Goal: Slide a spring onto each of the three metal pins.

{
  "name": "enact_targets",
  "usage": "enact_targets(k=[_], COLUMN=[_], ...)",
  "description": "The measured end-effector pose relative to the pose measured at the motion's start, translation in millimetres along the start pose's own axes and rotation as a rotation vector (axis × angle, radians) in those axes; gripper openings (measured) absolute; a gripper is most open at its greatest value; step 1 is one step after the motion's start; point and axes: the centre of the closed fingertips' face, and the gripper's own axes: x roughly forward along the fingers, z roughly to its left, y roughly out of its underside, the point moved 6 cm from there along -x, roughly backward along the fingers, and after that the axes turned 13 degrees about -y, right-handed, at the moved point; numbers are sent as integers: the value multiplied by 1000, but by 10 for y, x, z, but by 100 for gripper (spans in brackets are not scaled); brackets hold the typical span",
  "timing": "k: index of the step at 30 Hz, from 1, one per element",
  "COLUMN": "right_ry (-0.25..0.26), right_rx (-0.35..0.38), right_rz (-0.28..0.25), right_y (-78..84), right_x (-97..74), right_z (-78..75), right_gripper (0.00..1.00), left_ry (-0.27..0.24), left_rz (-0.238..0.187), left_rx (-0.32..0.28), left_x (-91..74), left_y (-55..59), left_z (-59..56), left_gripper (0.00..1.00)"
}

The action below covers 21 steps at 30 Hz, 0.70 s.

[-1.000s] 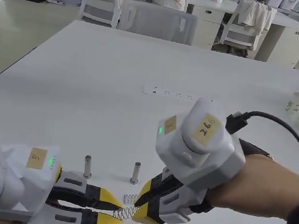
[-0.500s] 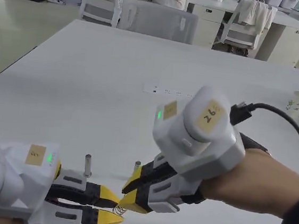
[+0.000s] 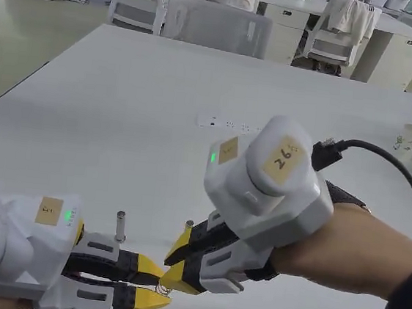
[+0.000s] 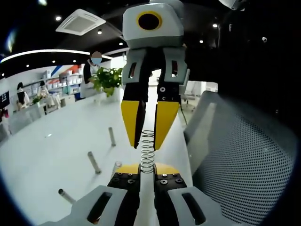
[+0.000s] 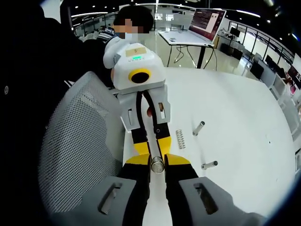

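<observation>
A thin steel spring (image 4: 147, 151) is stretched between the two grippers, just above the white table. My left gripper (image 4: 146, 168) is shut on its near end. My right gripper (image 5: 157, 161) faces it, yellow fingers (image 4: 133, 113) pinching the far end, and the coil (image 5: 157, 164) shows end-on between that gripper's tips. In the head view the left gripper (image 3: 149, 290) and right gripper (image 3: 172, 265) meet tip to tip at the table's near edge. Three upright metal pins (image 4: 112, 136) (image 4: 93, 162) (image 4: 66, 197) stand bare. A second spring (image 5: 180, 139) lies loose by a pin (image 5: 198, 127).
One pin (image 3: 119, 226) stands just behind the grippers, and another pin (image 3: 189, 227) is half hidden by the right gripper. A power strip (image 3: 227, 124) lies mid-table. A mesh office chair (image 5: 80, 141) is close on the near side. A cable (image 3: 382, 162) trails from the right gripper.
My right gripper has moved left and down to meet the left gripper and has closed on the free end of the spring. The left gripper has barely moved.
</observation>
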Motion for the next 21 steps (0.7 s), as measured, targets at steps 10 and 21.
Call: enact_targets(k=[10, 21], right_ry=[-15, -34], right_rx=[24, 36], right_rz=[72, 131], right_y=[95, 142], right_x=[75, 150], right_z=[0, 0], right_gripper=[12, 10], left_ry=[-1, 13], left_rz=[-3, 44], left_rx=[0, 30], left_x=[-6, 20], left_y=[-15, 20], left_z=[2, -31], left_gripper=[2, 2])
